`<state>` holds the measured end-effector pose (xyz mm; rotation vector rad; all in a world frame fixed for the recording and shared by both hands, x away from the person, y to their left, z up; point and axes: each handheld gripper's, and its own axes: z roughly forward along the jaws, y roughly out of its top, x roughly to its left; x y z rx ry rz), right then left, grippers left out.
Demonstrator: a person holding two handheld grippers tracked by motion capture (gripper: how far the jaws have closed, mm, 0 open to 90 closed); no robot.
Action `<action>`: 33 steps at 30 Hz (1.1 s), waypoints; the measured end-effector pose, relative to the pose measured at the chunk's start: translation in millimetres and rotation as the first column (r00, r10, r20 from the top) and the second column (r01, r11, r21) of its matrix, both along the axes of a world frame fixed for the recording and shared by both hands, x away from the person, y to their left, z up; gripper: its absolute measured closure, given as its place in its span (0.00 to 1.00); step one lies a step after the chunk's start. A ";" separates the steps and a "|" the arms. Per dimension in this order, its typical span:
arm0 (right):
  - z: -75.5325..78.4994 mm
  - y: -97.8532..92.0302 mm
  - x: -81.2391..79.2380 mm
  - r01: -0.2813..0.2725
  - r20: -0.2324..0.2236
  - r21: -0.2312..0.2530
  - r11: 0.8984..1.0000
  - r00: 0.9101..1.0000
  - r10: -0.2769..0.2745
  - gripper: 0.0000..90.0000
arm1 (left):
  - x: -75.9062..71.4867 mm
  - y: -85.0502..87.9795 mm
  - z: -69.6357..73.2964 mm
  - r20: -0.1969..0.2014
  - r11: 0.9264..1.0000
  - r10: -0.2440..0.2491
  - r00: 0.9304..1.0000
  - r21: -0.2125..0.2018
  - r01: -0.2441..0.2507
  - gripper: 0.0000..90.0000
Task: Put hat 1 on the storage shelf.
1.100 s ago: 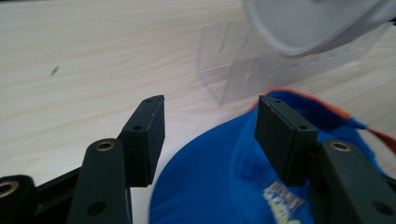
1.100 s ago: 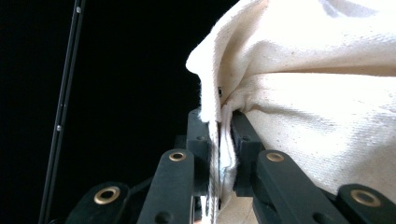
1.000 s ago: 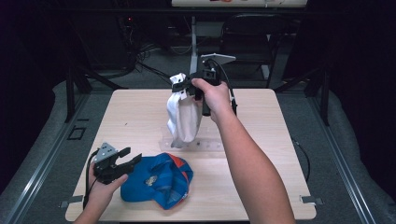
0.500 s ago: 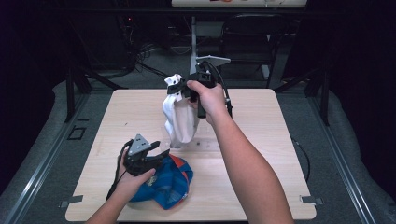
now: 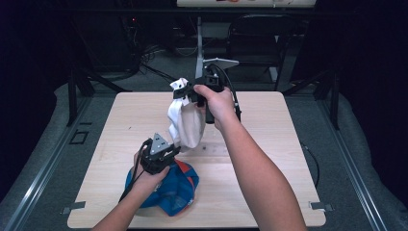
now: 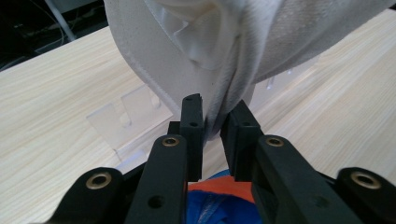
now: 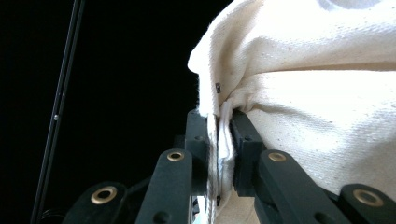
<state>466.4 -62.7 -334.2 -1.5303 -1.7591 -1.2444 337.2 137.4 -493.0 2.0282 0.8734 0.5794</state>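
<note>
A white cloth cap (image 5: 185,120) hangs above the wooden table (image 5: 269,144). My right gripper (image 5: 185,91) is shut on its top edge, and the fabric (image 7: 317,116) is pinched between the right gripper's (image 7: 218,121) jaws. My left gripper (image 5: 168,150) has just been closing, and the left gripper (image 6: 215,116) now presses on the cap's lower fold (image 6: 210,56). A blue and orange cap (image 5: 168,190) lies on the table under my left hand; a bit of it (image 6: 219,205) shows below the left jaws.
A clear plastic stand (image 6: 121,121) sits on the table just behind the hanging cap. A dark chair (image 5: 255,38) and a metal post (image 5: 198,43) stand beyond the far edge. Grey floor surrounds the table.
My left hand moved from the front left, over the blue cap, up to the white cap's lower edge, and its jaws went from wide open to shut on the fabric. The right hand held still.
</note>
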 end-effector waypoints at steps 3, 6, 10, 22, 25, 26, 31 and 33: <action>-1.0 0.6 -1.3 -0.004 0.000 0.001 1.000 1.000 0.004 0.88 | 0.0 2.5 -2.0 0.000 1.000 0.011 1.000 -0.001 -0.011 0.90; -2.0 1.6 -2.5 -0.005 0.002 -0.007 1.000 1.000 0.005 0.88 | 0.3 7.0 -5.9 -0.007 1.000 0.024 1.000 -0.007 -0.024 0.90; -3.6 1.7 -3.5 -0.012 0.004 -0.014 1.000 1.000 0.012 0.86 | 2.2 14.4 -9.7 -0.029 0.999 0.036 0.999 -0.034 -0.037 0.90; -4.9 -11.0 -8.8 0.013 0.035 -0.030 0.999 0.999 -0.012 0.75 | 4.4 23.3 -32.2 -0.083 0.997 0.059 0.995 -0.053 -0.063 0.90; -3.9 -18.4 -13.3 0.030 0.071 -0.035 0.999 0.997 -0.027 0.68 | 3.8 21.6 -31.7 -0.076 0.997 0.062 0.995 -0.043 -0.066 0.90; -4.7 -22.5 -15.2 0.039 0.080 -0.028 0.999 0.996 -0.037 0.65 | 3.9 21.6 -31.7 -0.075 0.997 0.063 0.995 -0.042 -0.067 0.90; -10.4 -40.7 -23.9 0.079 0.127 -0.034 0.996 0.989 -0.075 0.56 | 2.9 20.6 -31.2 -0.070 0.997 0.069 0.995 -0.023 -0.070 0.89; -14.1 -48.8 -27.4 0.087 0.113 -0.021 0.996 0.990 -0.084 0.54 | 2.3 19.8 -31.2 -0.065 0.997 0.074 0.995 -0.014 -0.075 0.86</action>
